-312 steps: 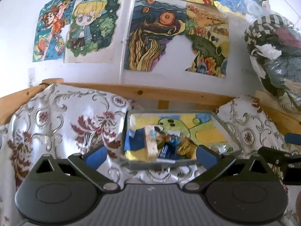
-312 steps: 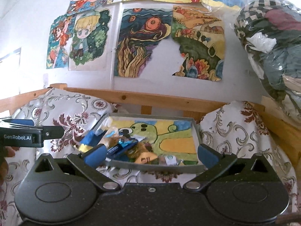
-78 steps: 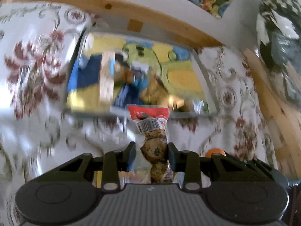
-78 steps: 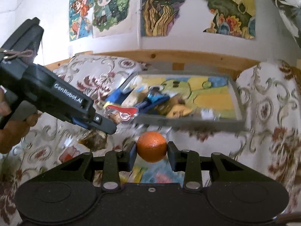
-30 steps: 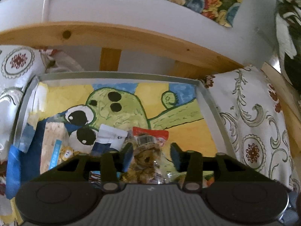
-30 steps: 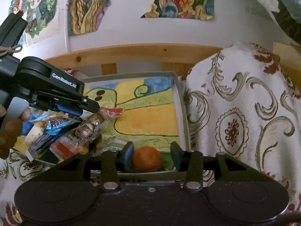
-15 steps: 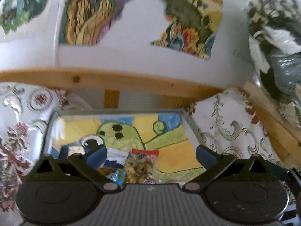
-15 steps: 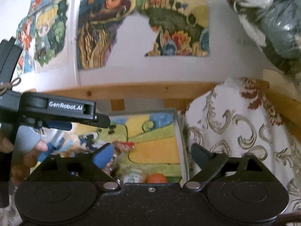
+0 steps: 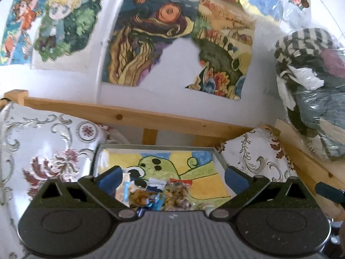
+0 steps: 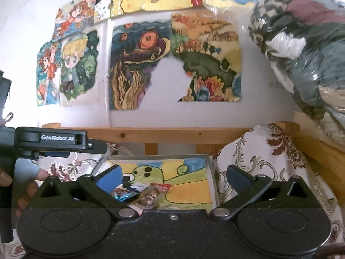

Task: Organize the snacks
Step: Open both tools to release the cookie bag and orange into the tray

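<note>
A grey tray (image 9: pixel 221 161) with a green cartoon picture on its floor sits on the patterned cloth; it also shows in the right wrist view (image 10: pixel 212 172). Several snack packets lie at its near left, among them a clear bag of brown snacks with a red top (image 9: pixel 177 191), also in the right wrist view (image 10: pixel 154 191), and a blue packet (image 10: pixel 125 194). My left gripper (image 9: pixel 172 178) is open and empty, above and behind the tray's near side. My right gripper (image 10: pixel 173 177) is open and empty too. The orange is hidden behind the right gripper's body.
A wooden rail (image 9: pixel 151 116) runs behind the tray below a wall of drawings. A bulky plastic bag of clothes (image 9: pixel 312 82) hangs at the right. The left gripper (image 10: pixel 54 140) shows at the left of the right wrist view. Floral cloth (image 9: pixel 43 142) covers the surface.
Both grippers let go of their loads, the snack bag and the orange, in the tray, opened wide, and have drawn back and up from the tray.
</note>
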{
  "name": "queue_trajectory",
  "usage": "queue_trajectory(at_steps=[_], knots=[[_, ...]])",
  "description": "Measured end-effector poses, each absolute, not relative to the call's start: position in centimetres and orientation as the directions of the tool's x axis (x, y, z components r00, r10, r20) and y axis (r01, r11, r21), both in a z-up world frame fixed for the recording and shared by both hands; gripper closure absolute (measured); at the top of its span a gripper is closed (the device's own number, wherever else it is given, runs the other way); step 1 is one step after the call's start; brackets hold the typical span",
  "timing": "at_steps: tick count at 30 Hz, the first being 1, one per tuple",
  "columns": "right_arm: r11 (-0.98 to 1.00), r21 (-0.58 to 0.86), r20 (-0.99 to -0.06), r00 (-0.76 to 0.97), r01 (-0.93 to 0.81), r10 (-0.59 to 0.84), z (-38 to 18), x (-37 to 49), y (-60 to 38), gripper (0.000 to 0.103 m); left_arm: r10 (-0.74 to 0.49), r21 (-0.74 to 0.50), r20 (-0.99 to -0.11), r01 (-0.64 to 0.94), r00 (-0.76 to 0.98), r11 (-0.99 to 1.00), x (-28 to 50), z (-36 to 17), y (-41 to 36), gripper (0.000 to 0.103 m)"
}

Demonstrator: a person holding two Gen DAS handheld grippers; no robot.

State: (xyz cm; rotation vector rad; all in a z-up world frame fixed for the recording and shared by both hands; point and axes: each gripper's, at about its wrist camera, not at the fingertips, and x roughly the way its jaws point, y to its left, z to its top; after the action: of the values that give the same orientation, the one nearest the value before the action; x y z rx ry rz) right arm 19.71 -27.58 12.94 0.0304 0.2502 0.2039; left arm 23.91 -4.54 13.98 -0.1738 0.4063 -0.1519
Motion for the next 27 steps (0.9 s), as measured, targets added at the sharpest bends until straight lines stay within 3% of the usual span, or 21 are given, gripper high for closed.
queue_trajectory(at_steps=[9,27], knots=[[0.973,0.037,-0.227,0.946,-0.227,0.229,12.7,14.2,-26.6,0.001,-0.170,-0.194,-0.344,0.107,0.924,0.975,17.6,13.5,-3.4,0.000],[0.964,0.085,-0.261,0.928,-0.254,0.267,7.3,7.7,-26.0,0.001,-0.150,-0.133,-0.393,0.106,0.907,0.985,10.7,7.5,-0.6,0.000]])
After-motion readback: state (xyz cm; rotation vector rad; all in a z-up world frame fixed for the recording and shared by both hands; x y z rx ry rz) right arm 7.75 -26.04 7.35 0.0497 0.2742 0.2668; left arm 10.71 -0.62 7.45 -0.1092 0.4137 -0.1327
